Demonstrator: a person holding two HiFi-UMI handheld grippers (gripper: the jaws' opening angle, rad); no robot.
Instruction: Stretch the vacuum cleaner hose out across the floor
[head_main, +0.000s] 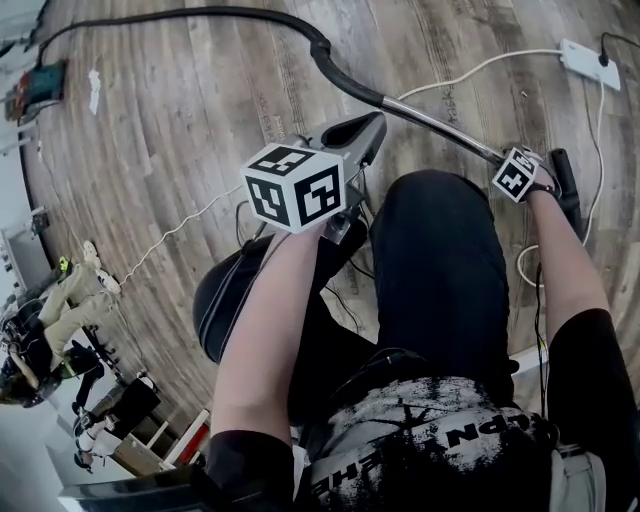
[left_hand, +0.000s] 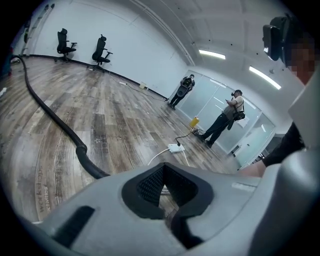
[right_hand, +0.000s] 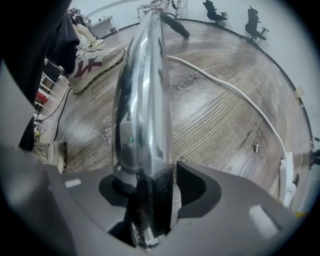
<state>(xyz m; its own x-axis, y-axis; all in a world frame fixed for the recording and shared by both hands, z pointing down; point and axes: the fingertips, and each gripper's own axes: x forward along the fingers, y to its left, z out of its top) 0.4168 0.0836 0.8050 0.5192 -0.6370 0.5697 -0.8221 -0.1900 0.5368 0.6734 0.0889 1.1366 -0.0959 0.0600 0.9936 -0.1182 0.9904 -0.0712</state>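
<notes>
Worn wooden plank floor (head_main: 150, 120), the black ribbed vacuum hose (head_main: 321, 48) curving across it at far left; the left gripper (left_hand: 165, 192) hangs empty, jaws pressed together; the right gripper (right_hand: 160, 195) has its jaws spread around the hose's shiny chrome tube (right_hand: 142, 100)

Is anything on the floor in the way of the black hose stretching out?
Nothing visible does. The black hose lies on bare wood floor; the office chairs stand far off by the wall. The white power strip sits off to one side.
</notes>
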